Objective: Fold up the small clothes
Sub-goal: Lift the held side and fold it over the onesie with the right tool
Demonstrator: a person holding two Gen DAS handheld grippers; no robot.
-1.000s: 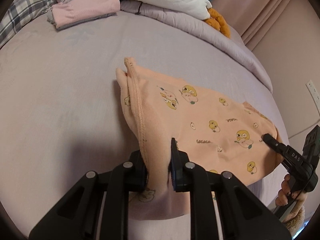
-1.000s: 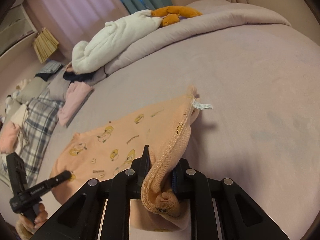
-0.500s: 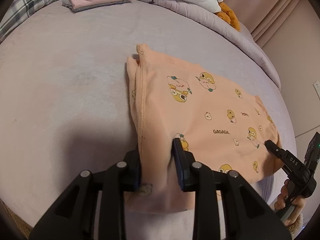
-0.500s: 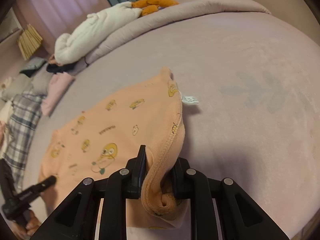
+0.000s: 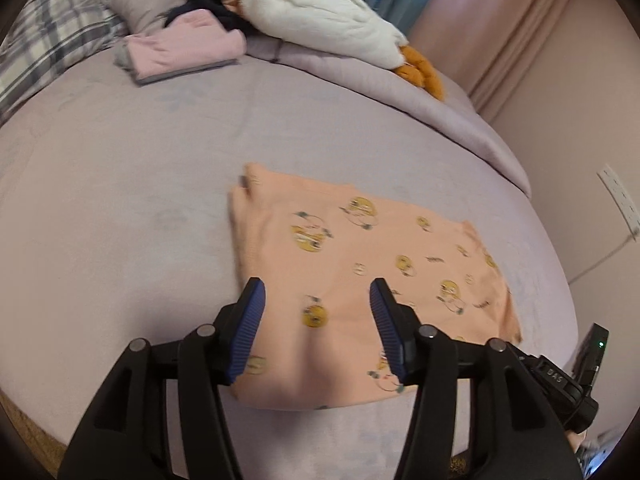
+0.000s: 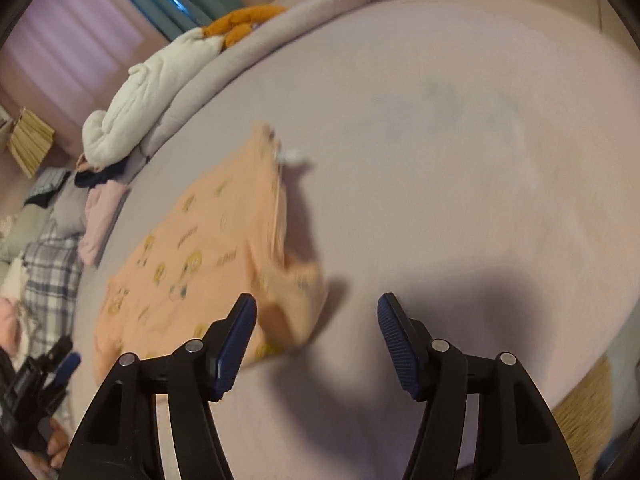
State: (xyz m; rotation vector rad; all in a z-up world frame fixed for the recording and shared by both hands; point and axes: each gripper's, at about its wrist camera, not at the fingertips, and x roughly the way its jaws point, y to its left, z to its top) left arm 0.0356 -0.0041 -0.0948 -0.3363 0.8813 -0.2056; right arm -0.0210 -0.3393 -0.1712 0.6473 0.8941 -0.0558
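A small peach garment [image 5: 360,280] printed with yellow cartoon ducks lies folded flat on the lilac bed [image 5: 120,220]. My left gripper [image 5: 318,296] hovers over its near left corner; the jaws are opening, apart from the cloth, nothing pinched. In the right wrist view the same garment [image 6: 208,252] lies left of centre, its near right corner a little rumpled. My right gripper [image 6: 318,310] hangs above that corner and the bare sheet; its jaws are opening too, with nothing gripped. The right gripper [image 5: 560,380] also shows at the lower right of the left wrist view.
A folded pink garment [image 5: 184,46], dark clothes, a white plush toy [image 5: 320,12] with orange feet and a rolled quilt [image 5: 420,108] line the far side. A plaid pillow [image 5: 48,36] lies at the far left. The bed edge [image 6: 588,408] runs close on the near right.
Both grippers have let go of the peach garment's edge, opened wide and pulled back. The garment, held up by its folded edge before, now lies flat on the bed.
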